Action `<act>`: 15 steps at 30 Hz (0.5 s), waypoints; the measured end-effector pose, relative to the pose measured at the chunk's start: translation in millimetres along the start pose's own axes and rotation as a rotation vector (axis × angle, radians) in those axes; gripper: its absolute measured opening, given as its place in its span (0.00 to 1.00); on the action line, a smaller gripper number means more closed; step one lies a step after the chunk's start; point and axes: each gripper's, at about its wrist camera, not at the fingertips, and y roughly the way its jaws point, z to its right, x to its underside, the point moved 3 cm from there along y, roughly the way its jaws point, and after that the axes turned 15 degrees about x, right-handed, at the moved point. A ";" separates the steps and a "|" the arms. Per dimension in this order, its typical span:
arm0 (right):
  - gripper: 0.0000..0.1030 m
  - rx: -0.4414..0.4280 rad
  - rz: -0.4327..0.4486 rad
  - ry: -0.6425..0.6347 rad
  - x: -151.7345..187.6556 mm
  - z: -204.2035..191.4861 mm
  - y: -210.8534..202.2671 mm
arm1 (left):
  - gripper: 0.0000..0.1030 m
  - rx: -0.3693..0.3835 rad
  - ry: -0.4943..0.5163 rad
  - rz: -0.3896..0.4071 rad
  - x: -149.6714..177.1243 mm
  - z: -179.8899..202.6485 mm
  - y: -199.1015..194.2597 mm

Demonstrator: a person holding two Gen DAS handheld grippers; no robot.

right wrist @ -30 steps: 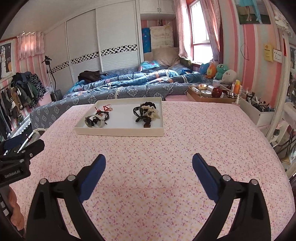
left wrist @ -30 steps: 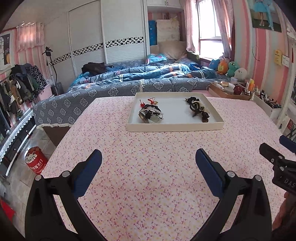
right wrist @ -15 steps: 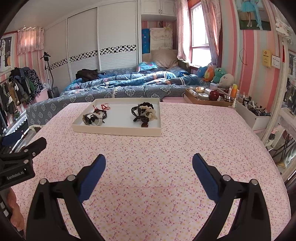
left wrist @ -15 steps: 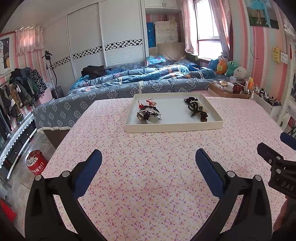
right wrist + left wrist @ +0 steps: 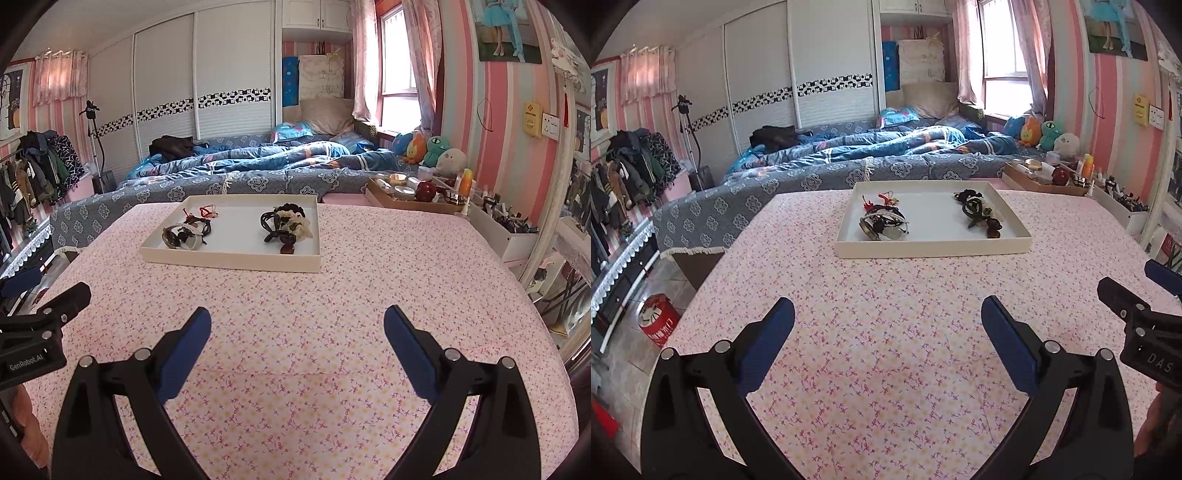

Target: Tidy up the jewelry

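Observation:
A shallow cream tray (image 5: 931, 248) (image 5: 229, 260) sits at the far side of the pink floral tablecloth. In it lie two piles: bracelets with red cord on the left (image 5: 884, 223) (image 5: 188, 230), and dark hair clips and ties on the right (image 5: 979, 212) (image 5: 286, 225). My left gripper (image 5: 886, 321) is open and empty, well short of the tray. My right gripper (image 5: 297, 325) is open and empty, also short of the tray. Each gripper shows at the edge of the other's view.
A bed with blue bedding (image 5: 849, 155) lies behind the table. A wooden tray of cosmetics (image 5: 417, 194) and a white box (image 5: 506, 232) stand at the far right. A red canister (image 5: 659, 325) is on the floor at left.
Both views have tilted up a little and drawn back slightly; the tray sits a bit lower and farther. Both grippers stay open and empty.

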 end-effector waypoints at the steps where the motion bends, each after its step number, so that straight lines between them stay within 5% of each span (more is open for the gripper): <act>1: 0.92 0.001 0.000 0.000 -0.1 -0.2 -0.1 | 0.97 -0.002 0.001 0.003 -0.5 0.2 -0.4; 15: 0.92 0.015 -0.010 -0.001 1.9 2.5 5.2 | 0.97 0.013 -0.017 -0.026 1.6 -0.6 3.7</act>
